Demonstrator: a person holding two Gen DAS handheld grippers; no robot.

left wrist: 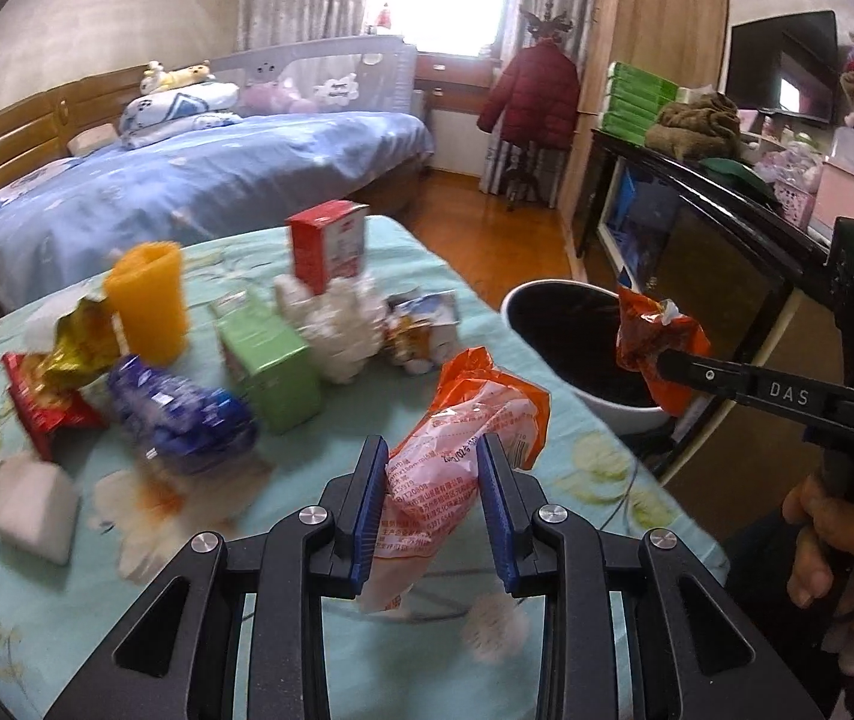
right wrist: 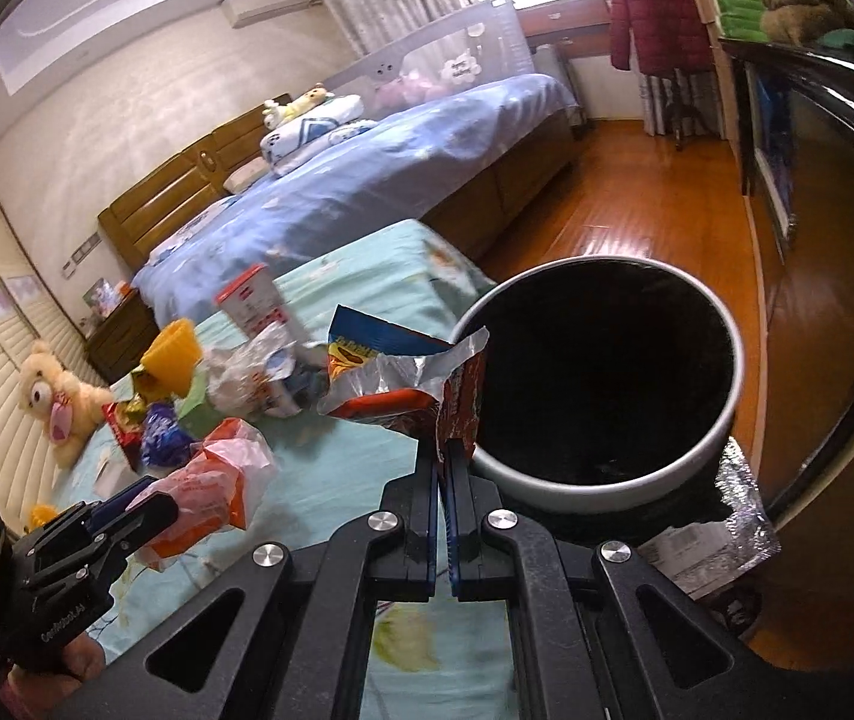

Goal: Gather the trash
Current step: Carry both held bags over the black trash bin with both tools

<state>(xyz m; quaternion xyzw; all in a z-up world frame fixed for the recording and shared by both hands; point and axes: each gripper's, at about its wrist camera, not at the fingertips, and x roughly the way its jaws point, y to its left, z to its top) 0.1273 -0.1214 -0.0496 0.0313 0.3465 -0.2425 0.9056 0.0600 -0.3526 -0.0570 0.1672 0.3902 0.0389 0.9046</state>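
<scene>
My left gripper (left wrist: 433, 450) is shut on an orange and white plastic bag (left wrist: 469, 414), held above the table; the same bag (right wrist: 211, 480) shows in the right wrist view, low on the left. My right gripper (right wrist: 444, 450) is shut on a torn red and blue snack wrapper (right wrist: 403, 378), which hangs at the near rim of the white bin (right wrist: 721, 420). In the left wrist view that wrapper (left wrist: 649, 336) hangs over the bin (left wrist: 607, 408) mouth. The bin's inside is black and I cannot see what lies in it.
On the turquoise flowered tablecloth (left wrist: 37, 600) lie more items: an orange cup (left wrist: 148, 300), a red and white carton (left wrist: 328, 252), a green box (left wrist: 271, 372), a blue wrapper (left wrist: 181, 414), a red packet (left wrist: 49, 408), crumpled white paper (left wrist: 337, 324). A dark cabinet (left wrist: 715, 276) stands behind the bin.
</scene>
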